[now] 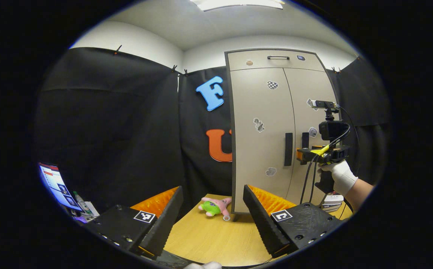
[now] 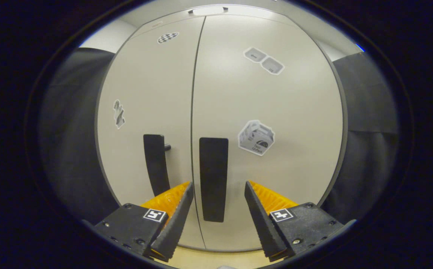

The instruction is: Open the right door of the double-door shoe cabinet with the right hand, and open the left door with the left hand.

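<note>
The beige shoe cabinet (image 1: 261,112) stands on the wooden table, both doors shut. In the right gripper view the right door's black handle (image 2: 213,179) stands upright between the spread fingers of my right gripper (image 2: 217,184), which is open and close to the door, not pressing on the handle. The left door's handle (image 2: 156,164) is just to its left. In the left gripper view a gloved hand holds the right gripper (image 1: 301,155) at the right door's handle (image 1: 305,140). My left gripper (image 1: 212,188) is open, well back from the left door's handle (image 1: 288,148), holding nothing.
A pink and green plush toy (image 1: 214,206) lies on the table (image 1: 201,239) by the cabinet's left foot. A lit screen (image 1: 55,185) and small bottles sit at the far left. A drawer with a handle (image 1: 278,57) tops the cabinet. Black cloth walls surround the booth.
</note>
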{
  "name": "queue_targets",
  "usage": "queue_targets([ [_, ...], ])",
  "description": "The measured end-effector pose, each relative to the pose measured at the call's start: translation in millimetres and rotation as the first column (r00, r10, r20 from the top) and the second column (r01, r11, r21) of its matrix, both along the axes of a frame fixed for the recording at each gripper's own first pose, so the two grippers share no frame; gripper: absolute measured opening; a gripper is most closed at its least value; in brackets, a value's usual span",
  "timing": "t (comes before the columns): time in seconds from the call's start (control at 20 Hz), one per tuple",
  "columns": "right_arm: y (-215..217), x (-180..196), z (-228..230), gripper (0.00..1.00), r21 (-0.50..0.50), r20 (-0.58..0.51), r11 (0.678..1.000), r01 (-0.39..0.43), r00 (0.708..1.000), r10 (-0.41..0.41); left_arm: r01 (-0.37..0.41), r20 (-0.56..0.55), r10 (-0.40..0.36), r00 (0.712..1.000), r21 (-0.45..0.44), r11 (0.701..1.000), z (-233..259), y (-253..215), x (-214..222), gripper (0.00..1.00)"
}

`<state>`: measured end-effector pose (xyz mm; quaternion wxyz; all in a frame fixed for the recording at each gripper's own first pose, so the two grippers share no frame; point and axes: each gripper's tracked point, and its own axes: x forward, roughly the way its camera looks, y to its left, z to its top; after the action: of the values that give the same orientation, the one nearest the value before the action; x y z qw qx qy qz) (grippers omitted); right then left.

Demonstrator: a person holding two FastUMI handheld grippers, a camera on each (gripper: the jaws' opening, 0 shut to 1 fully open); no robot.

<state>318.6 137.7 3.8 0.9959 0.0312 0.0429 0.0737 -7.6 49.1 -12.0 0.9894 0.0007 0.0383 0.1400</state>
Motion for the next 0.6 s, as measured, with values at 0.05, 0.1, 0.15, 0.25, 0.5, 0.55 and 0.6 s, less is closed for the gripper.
queue_targets([
  [0.05,2.9,2.4,-0.7,0.84,0.008,-0.009,1.0,-0.009,1.0,0.009,-0.001,-0.001,0.001,1.0,-0.001,1.0,0.6,-1.3,1.6,0.96],
  [0.1,3.4,4.0,-2.1,0.82,0.013,-0.014,1.0,-0.002,1.0,0.002,0.001,-0.002,-0.001,1.0,-0.003,1.0,0.3,-3.1,2.2,0.96],
  [0.15,1.7,4.6,-0.3,0.75,0.011,-0.004,1.0,0.012,1.0,-0.012,0.002,-0.003,-0.002,1.0,-0.004,1.0,0.3,-4.5,4.4,0.96],
  [0.25,1.0,5.3,-0.5,0.61,-0.001,-0.001,1.0,0.03,1.0,-0.03,0.003,-0.004,-0.003,1.0,-0.004,1.0,-0.5,-6.2,4.8,0.96],
  [0.5,5.5,4.3,-2.7,0.35,-0.005,-0.008,1.0,0.017,1.0,-0.017,0.02,0.004,-0.02,1.0,-0.01,1.0,0.7,-8.8,6.2,0.96],
  [0.55,5.4,3.7,-2.5,0.33,-0.006,-0.006,1.0,0.012,1.0,-0.012,0.026,0.006,-0.026,1.0,-0.011,1.0,1.3,-9.3,7.2,0.96],
  [0.6,4.9,3.6,-3.6,0.31,-0.008,-0.006,1.0,0.004,1.0,-0.004,0.032,0.01,-0.032,0.999,-0.012,0.999,2.1,-10.0,8.2,0.96],
])
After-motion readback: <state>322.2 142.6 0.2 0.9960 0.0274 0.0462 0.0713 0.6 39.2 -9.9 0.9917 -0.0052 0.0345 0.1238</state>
